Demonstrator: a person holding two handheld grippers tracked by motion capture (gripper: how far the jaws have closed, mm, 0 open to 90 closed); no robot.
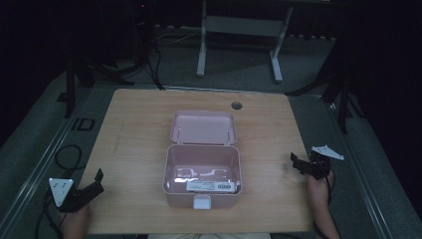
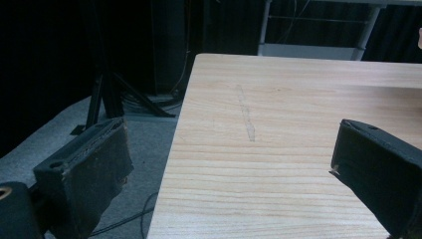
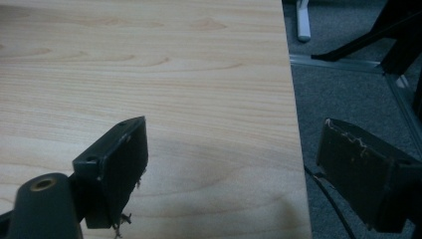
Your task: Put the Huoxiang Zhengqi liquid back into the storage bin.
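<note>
Sitting open at the middle of the worktop [image 1: 129, 129], nearer its front edge, the pink box [image 1: 202, 180] holds a labelled packet; the left gripper [image 1: 94, 183] and right gripper [image 1: 298, 163] wait at the front corners, jaws apart, empty. I'd bring both inward slowly, squaring to the box walls

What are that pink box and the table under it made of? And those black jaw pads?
The pink box looks like moulded plastic: smooth, slightly glossy walls, rounded corners, hinged lid open behind it. The table shows light wood grain, probably a matt laminate or veneer rather than solid wood. The right gripper has dull black pads frayed at the edges, suggesting foam or rubber; the left gripper looks alike.
</note>
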